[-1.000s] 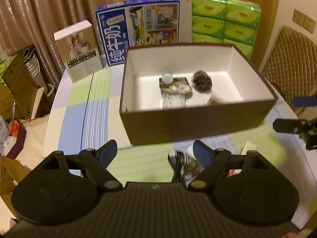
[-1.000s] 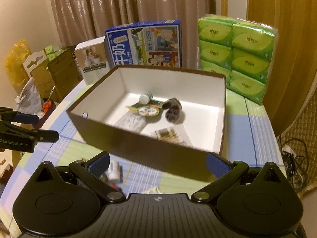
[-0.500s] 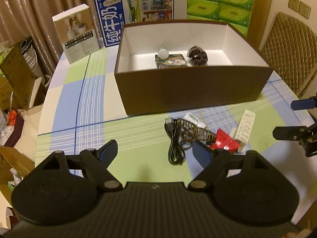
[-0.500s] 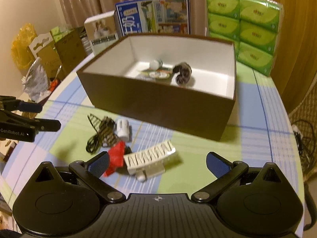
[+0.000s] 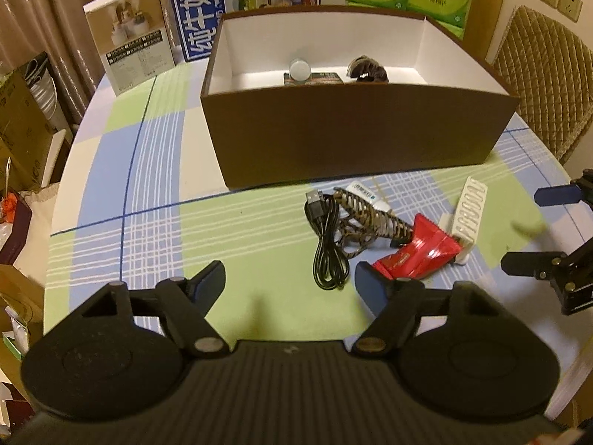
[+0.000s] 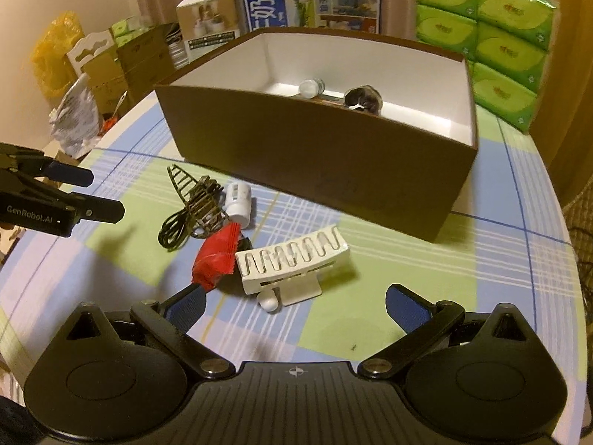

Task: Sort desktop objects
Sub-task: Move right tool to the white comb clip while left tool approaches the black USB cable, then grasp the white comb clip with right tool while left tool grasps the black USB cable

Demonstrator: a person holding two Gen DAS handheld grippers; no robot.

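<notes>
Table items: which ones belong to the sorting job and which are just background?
Job:
brown box
black cable
hair claw
red packet
white slotted rack
white tube

Background:
milk carton
green tissue packs
small product box

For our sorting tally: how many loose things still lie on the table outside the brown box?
5: black cable, patterned hair clip, white tube, red packet, white slotted rack, clustered before the box. Others may hide beneath.

Likely home (dining room) | curtains [image 5: 55, 7] | checked tablecloth [image 5: 148, 193] | tissue packs [image 6: 500, 29]
</notes>
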